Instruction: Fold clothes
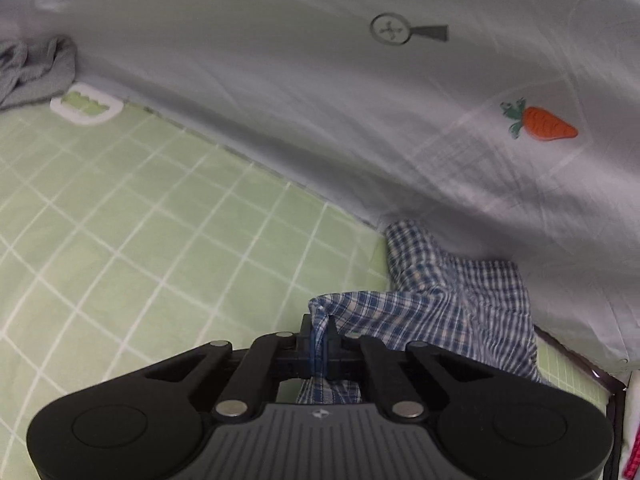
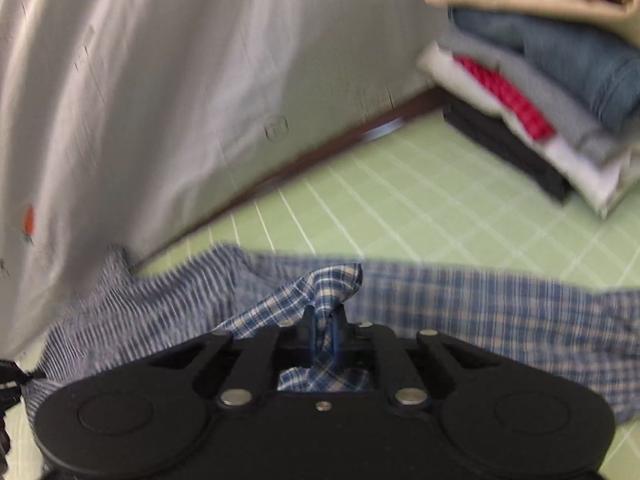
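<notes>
A pale grey sheet (image 1: 320,92) printed with a small orange carrot (image 1: 550,128) and a round grey emblem (image 1: 390,29) hangs as a backdrop across the far side of both views; in the right wrist view it is smeared by blur and its prints are barely readable. Below it lies the light green bed cover with a white grid (image 1: 120,220), its near part hidden behind the gripper bodies. The blue-and-white checked shirt (image 1: 460,308) lies crumpled on that cover against the foot of the sheet, its full outline cut off by the grippers and, in the right wrist view, blurred at both ends. A stack of folded clothes in beige, blue, grey, red and white (image 2: 540,72) sits at the upper right, cropped by the frame. A bunched grey garment (image 1: 32,72) is cut off at the left edge, with a white plastic clip (image 1: 86,109) just beside it. The left gripper (image 1: 321,334) has its jaws clamped on a fold of the shirt. The right gripper (image 2: 323,330) likewise pinches a raised fold of it.
</notes>
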Demonstrator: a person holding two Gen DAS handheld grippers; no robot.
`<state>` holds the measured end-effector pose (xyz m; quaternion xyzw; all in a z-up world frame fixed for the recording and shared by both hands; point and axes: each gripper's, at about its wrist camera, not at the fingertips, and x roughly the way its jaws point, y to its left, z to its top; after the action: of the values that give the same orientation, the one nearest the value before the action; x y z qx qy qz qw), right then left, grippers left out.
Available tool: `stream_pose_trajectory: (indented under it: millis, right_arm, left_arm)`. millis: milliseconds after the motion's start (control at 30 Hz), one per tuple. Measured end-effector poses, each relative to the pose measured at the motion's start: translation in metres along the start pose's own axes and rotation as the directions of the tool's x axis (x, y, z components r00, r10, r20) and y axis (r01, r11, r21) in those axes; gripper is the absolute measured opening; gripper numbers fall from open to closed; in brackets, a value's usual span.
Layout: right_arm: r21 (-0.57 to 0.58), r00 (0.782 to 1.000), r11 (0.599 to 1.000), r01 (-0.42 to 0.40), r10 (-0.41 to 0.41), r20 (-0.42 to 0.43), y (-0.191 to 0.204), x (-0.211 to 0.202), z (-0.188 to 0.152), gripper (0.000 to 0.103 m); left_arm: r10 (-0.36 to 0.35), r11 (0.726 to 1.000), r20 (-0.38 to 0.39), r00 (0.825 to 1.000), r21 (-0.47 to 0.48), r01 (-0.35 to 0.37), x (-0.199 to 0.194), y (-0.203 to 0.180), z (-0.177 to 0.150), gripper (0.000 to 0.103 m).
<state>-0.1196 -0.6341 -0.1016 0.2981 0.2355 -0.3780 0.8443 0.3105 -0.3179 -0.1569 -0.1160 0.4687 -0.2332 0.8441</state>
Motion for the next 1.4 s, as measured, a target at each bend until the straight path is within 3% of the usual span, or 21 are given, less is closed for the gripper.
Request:
stream_pose_trajectory:
  millis: [133,267,400,600,733,867,900,933,967,1067,1100,1267,1400]
  right_arm:
    - [-0.001,0.995,1.0,0.001,-0.001,0.101,0.0,-0.017,0.028,0.007]
    - [-0.008,0.986,1.0,0.004,-0.003,0.166,-0.004,-0.022,0.052,0.007]
    - [-0.031,0.989,0.999,0.043,-0.038,0.143,-0.008,-0.002,0.056,0.007]
    - [-0.021,0.994,0.995,0.094,-0.092,0.065,-0.02,0.038,0.045,0.007]
    - [-0.016,0.993,0.993,0.12,-0.119,0.012,-0.028,0.058,0.034,0.007]
    - [-0.038,0.989,0.988,0.148,-0.149,-0.015,-0.03,0.071,0.025,0.007]
    - [-0.053,0.987,0.986,0.157,-0.158,-0.019,-0.029,0.074,0.023,0.007]
    - [-0.063,0.985,0.984,0.167,-0.168,-0.023,-0.027,0.075,0.022,0.007]
    - [-0.066,0.985,0.983,0.171,-0.172,-0.021,-0.025,0.074,0.021,0.007]
    - [-0.075,0.985,0.983,0.17,-0.169,0.018,-0.016,0.059,0.024,0.007]
    - [-0.08,0.987,0.984,0.16,-0.157,0.037,-0.011,0.049,0.024,0.007]
    - [-0.164,0.99,0.982,0.093,-0.073,0.12,0.019,-0.009,0.016,0.007]
    - [-0.283,0.99,0.959,-0.01,0.049,0.131,0.056,-0.06,-0.017,0.007]
  left_arm:
    - [-0.025,0.999,0.065,0.998,0.032,0.023,-0.015,-0.024,0.012,0.002]
    - [0.001,0.986,0.093,0.996,0.169,-0.017,-0.01,-0.062,0.023,0.003]
    - [0.064,0.963,0.058,0.996,0.258,-0.077,0.022,-0.085,0.018,0.002]
    - [0.135,0.954,-0.012,0.991,0.274,-0.126,0.064,-0.089,0.009,0.003]
    - [0.157,0.944,-0.012,0.987,0.296,-0.147,0.076,-0.088,0.003,0.003]
    - [0.204,0.914,-0.022,0.979,0.362,-0.182,0.078,-0.098,0.007,0.006]
    - [0.217,0.906,-0.026,0.976,0.378,-0.191,0.079,-0.1,0.009,0.012]
    - [0.23,0.897,-0.029,0.973,0.394,-0.2,0.079,-0.103,0.01,0.026]
    - [0.237,0.892,-0.034,0.971,0.403,-0.204,0.078,-0.104,0.013,0.032]
    - [0.189,0.916,-0.006,0.982,0.361,-0.174,0.047,-0.103,0.026,0.065]
    - [0.174,0.922,0.018,0.985,0.349,-0.17,0.032,-0.101,0.03,0.082]
    - [0.116,0.941,0.111,0.987,0.306,-0.145,-0.051,-0.086,0.032,0.088]
    - [0.107,0.959,0.136,0.985,0.247,-0.138,-0.111,-0.063,0.003,0.091]
